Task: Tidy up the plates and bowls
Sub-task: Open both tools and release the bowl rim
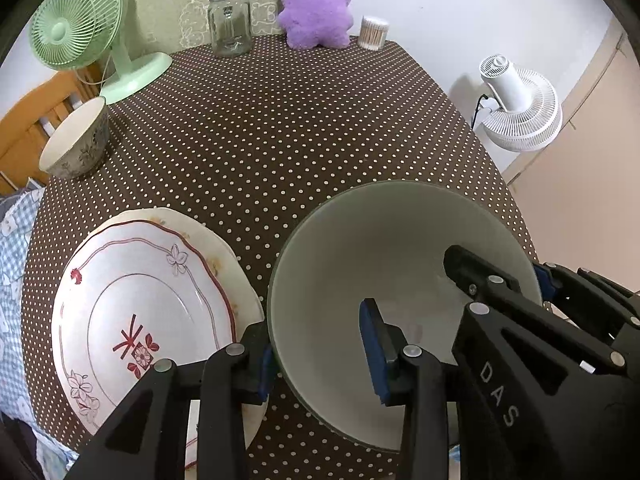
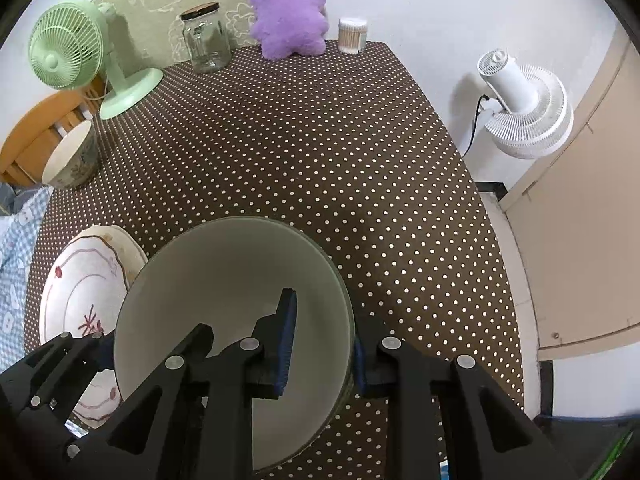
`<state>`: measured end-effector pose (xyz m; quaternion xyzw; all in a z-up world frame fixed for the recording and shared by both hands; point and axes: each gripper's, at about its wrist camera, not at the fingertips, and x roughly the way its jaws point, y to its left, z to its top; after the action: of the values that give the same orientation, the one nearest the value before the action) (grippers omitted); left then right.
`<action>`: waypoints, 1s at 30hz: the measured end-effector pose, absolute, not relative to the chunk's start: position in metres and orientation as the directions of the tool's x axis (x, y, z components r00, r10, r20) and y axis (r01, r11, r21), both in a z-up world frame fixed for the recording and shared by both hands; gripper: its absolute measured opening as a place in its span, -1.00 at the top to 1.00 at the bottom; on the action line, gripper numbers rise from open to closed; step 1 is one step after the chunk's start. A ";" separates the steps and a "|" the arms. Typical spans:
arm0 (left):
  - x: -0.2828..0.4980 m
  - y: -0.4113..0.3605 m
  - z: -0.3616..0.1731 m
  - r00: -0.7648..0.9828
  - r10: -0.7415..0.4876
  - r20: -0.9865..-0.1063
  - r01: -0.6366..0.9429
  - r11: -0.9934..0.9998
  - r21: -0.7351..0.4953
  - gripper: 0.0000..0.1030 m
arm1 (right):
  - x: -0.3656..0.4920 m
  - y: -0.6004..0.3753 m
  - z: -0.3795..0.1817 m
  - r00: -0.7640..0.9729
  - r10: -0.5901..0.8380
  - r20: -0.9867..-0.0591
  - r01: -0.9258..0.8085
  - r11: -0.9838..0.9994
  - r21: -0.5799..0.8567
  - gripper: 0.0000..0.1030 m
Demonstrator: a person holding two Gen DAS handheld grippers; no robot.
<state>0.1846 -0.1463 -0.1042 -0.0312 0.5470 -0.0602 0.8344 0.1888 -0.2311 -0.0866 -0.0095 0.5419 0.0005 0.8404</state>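
A large pale green bowl (image 1: 384, 240) is at the near edge of the dotted table; it also shows in the right wrist view (image 2: 224, 264). My left gripper (image 1: 320, 344) straddles its left rim, one pad inside and one outside, jaws wide apart. My right gripper (image 2: 324, 344) straddles its right rim the same way. Whether either one pinches the rim I cannot tell. Two stacked white plates with red flower trim (image 1: 140, 300) lie left of the bowl, and show in the right wrist view (image 2: 84, 276). A small floral bowl (image 1: 76, 140) stands at the far left edge, seen too in the right wrist view (image 2: 68, 160).
At the table's back stand a green desk fan (image 1: 80, 24), a glass jar (image 1: 229, 20), a purple plush toy (image 1: 316, 4) and a cotton swab box (image 1: 374, 32). A white floor fan (image 1: 520, 108) is off the right edge. A wooden chair (image 1: 24, 128) is at the left.
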 end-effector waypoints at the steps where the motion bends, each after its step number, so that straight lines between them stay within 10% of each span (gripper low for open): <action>1: 0.184 -0.147 -0.105 0.393 -0.137 -0.909 0.066 0.991 -0.121 0.30 | 0.189 -0.231 -0.087 0.413 -0.014 -0.911 -0.011 1.000 -0.020 0.47; 16: 0.183 -0.151 -0.108 0.401 -0.115 -0.909 0.061 0.993 -0.099 0.26 | 0.191 -0.237 -0.096 0.385 -0.027 -0.922 -0.013 0.999 -0.035 0.44; 20: 0.182 -0.150 -0.110 0.389 -0.098 -0.916 0.036 0.995 -0.091 0.22 | 0.194 -0.244 -0.104 0.357 0.025 -0.934 -0.025 1.000 0.017 -0.07; 30: 0.174 -0.142 -0.082 0.446 -0.028 -0.895 -0.071 0.995 -0.066 -0.49 | 0.198 -0.254 -0.084 0.372 0.150 -0.916 -0.110 0.987 0.117 -0.31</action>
<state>0.1741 -0.1415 -0.0819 -0.0469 0.5262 0.0128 0.8490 0.1984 -0.2538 -0.0838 0.0180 0.5550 0.0785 0.8279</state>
